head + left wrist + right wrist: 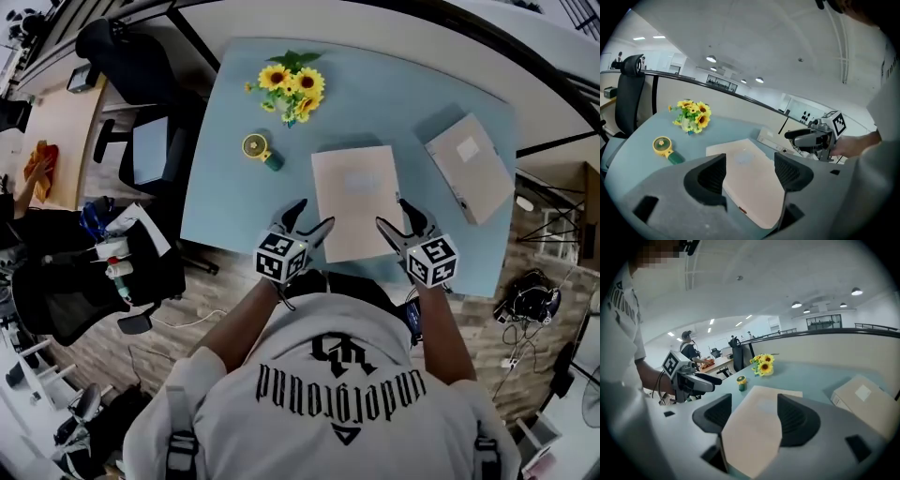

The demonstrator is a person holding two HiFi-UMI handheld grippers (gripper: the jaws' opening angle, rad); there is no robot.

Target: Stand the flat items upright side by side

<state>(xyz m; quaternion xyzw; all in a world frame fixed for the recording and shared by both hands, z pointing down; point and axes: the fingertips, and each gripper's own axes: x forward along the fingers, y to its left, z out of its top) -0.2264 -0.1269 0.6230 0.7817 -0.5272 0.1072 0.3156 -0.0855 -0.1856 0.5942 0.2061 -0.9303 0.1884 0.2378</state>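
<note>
Both of my jaws are spread wide and hold nothing. The left gripper [309, 217] sits by the near left corner of the near flat box [356, 202]. The right gripper [398, 217] sits by its near right corner. In each gripper view I see that box through the gap between the jaws. It lies flat on the bench [234, 187], and the pads do not press on it.

The long side of the box runs straight away from the jaws, and the short near edge lies between my two grippers. Both hands are about as near to it as each other, one on each side. So I think the next move is to pinch the near edge or the two sides and tip the box up onto an edge.

The second flat box [469, 167] lies farther out, to the right of the right jaws, and it is turned slantwise. My right hand is the nearer one for that box. It is flat too, so nothing stands up yet.

The sunflowers [292, 89] and a small yellow fan [258, 148] sit ahead of the left jaws and off to their left, well apart from both boxes.
</note>
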